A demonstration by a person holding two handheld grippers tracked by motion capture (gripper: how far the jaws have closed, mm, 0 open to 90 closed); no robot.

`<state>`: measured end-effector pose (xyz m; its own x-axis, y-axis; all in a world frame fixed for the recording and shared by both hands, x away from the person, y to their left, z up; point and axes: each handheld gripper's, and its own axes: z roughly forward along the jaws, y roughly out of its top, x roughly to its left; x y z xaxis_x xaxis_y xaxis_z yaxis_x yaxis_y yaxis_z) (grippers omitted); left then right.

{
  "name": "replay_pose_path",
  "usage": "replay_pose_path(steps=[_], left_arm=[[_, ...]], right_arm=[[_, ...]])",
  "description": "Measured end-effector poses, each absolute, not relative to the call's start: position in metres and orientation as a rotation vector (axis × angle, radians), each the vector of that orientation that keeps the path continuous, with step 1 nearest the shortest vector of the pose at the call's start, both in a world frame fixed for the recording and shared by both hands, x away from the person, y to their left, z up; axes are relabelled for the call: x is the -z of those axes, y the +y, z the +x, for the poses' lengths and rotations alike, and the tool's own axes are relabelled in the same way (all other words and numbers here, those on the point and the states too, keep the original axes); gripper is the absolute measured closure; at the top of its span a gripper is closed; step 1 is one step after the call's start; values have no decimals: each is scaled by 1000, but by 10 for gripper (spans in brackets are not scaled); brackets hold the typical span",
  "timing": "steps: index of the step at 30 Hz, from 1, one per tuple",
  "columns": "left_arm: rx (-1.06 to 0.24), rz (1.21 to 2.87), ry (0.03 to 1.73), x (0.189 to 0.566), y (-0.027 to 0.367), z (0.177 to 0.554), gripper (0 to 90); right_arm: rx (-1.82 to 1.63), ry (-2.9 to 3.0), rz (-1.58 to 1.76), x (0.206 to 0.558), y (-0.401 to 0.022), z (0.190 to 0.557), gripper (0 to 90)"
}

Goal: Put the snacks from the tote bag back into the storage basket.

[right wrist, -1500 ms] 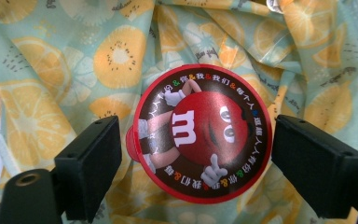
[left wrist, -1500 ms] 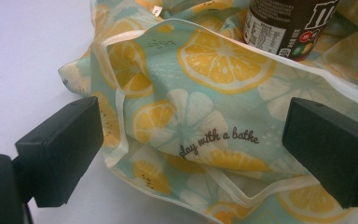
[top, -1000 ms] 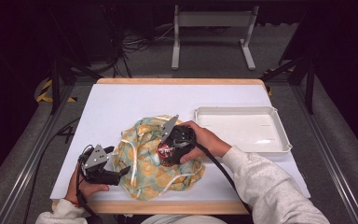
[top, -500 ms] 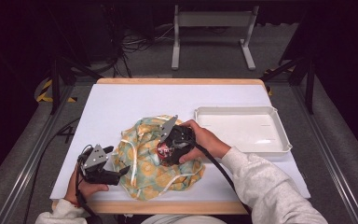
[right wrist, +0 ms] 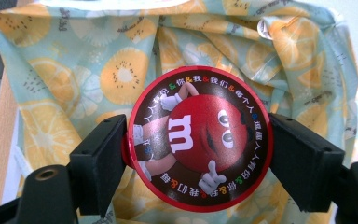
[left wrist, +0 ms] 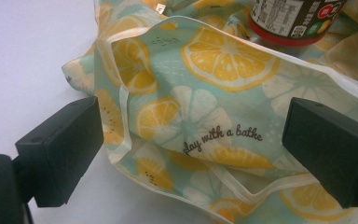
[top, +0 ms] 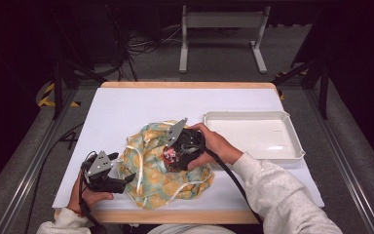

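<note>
While the bag is lying crumpled near the front edge of the white worktop [top: 126,107], the high view has the right tool [top: 171,157] hovering over the middle of it with a round candy tub [top: 169,156] in its grip, and the left tool [top: 121,181] down at the bag's left edge. The lemon-print drawstring bag [top: 156,170] sits just left of an empty white tray [top: 253,136].

In the left gripper view, the jaws stand wide with the bag's fabric and its white cord [left wrist: 121,93] between them, not pinched as far as I can see. The tub's bottom rim [left wrist: 298,28] is cut off at the top.

In the right gripper view, the jaws clamp the red M&M's lid [right wrist: 198,140] from both sides, over the fabric.

My guess is the tub is either going in or coming out; I can't find the bag's mouth. Next move probably needs the left tool to pinch the edge and hold it open.
</note>
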<state>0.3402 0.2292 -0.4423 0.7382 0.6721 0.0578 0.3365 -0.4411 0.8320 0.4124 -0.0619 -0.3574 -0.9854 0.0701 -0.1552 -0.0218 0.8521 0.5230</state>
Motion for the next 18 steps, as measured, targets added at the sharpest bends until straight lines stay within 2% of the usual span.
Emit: replay_pose_path(steps=[18], left_arm=[[-477,2068,756,443,229,341,59]], right_arm=[[-855,2824,41,332,-74,409,240]])
